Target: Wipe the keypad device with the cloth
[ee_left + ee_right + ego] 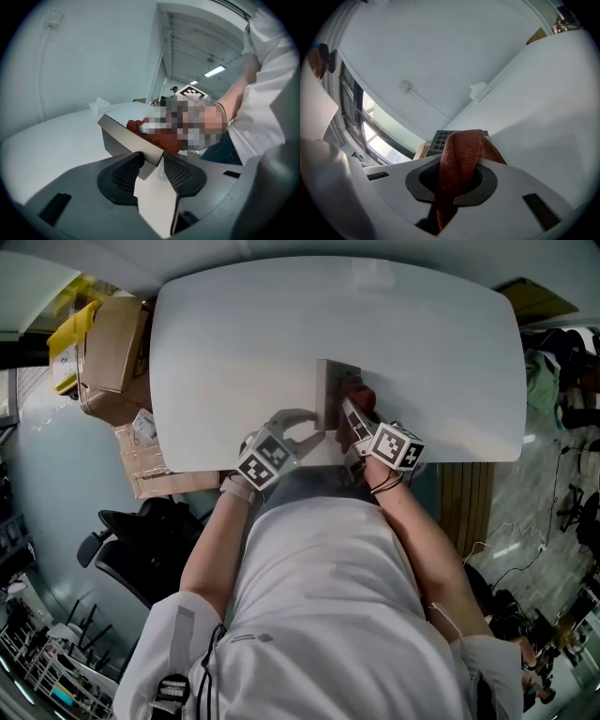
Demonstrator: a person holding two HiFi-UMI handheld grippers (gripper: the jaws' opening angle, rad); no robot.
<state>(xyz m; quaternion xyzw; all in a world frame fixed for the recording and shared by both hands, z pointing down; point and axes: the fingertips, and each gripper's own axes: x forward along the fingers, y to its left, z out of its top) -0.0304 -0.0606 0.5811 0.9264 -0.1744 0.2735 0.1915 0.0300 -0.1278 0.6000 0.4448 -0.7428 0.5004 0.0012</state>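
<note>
The grey keypad device (334,385) rests near the front edge of the white table (234,334). My left gripper (316,427) is at its left near corner. In the left gripper view the device's corner (126,136) sits between the jaws of that gripper (151,165), which stand open with a thin gap at the right pad (180,174). My right gripper (356,420) is shut on a red cloth (362,400) at the device's right side. In the right gripper view the cloth (459,161) hangs out of the jaws, and the device's dark buttons (440,139) show just behind it. From the left gripper the cloth (157,136) shows lying against the device's top.
A small white box (98,106) stands at the far side of the table, also seen as a box (478,91) in the right gripper view. Cardboard boxes (112,362) are stacked left of the table. A black office chair (141,540) stands at the near left.
</note>
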